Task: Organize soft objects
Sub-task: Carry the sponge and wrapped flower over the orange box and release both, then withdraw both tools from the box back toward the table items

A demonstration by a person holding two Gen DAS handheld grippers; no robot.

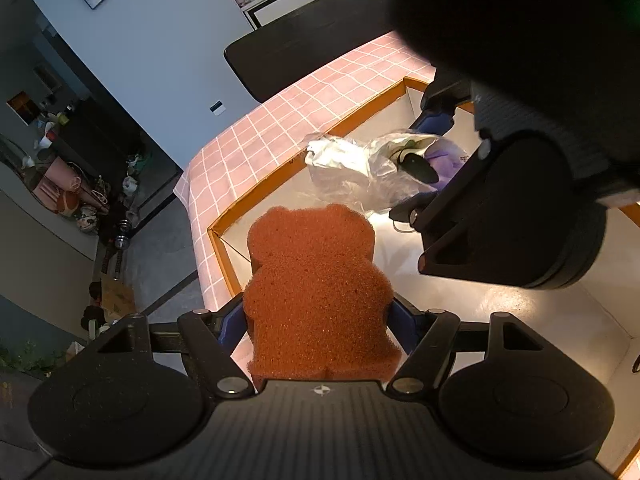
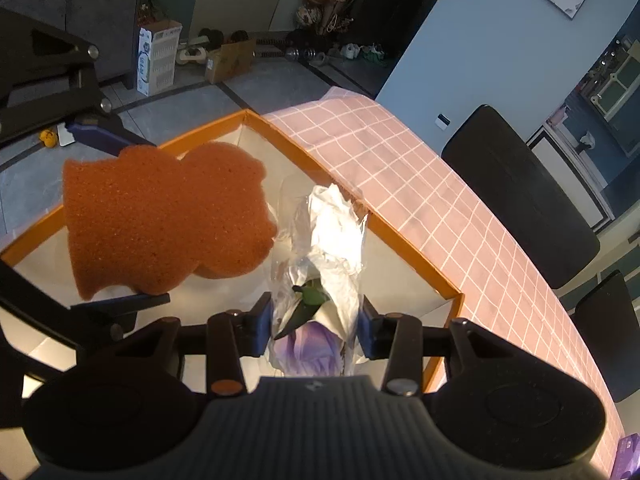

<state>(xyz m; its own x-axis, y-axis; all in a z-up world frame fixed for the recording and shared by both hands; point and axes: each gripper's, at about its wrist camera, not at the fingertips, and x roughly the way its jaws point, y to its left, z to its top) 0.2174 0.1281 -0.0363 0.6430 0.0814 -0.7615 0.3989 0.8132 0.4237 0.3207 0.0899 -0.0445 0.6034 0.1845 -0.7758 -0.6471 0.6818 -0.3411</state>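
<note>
- Left gripper (image 1: pixel 318 316), left wrist view: blue pads press both flanks of an orange bear-shaped sponge (image 1: pixel 312 280), which stands up between them above the near corner of an orange-rimmed box (image 1: pixel 218 240).
- Same view: the box has a white floor and sits on a bench under a pink checked cloth (image 1: pixel 256 140).
- Same view: the right gripper (image 1: pixel 424 168) enters from the upper right and blocks much of the box interior; it pinches a clear plastic wrapped bundle (image 1: pixel 360 168) with purple and green contents, held over the box floor.
- Same view: a black chair (image 1: pixel 304 56) stands past the far bench edge; floor clutter lies at the left.
- Right gripper (image 2: pixel 314 328), right wrist view: blue pads clamp the wrapped bundle (image 2: pixel 332 248), whose crinkled white end points toward the far box wall (image 2: pixel 404 236).
- Same view: the sponge (image 2: pixel 160 216), held by the left gripper (image 2: pixel 108 220), covers the left part of the box, just beside the bundle.
- Same view: two black chairs (image 2: pixel 520 188) stand at the right beyond the pink cloth (image 2: pixel 420 184); cartons (image 2: pixel 158 60) and dumbbells lie on the floor.
</note>
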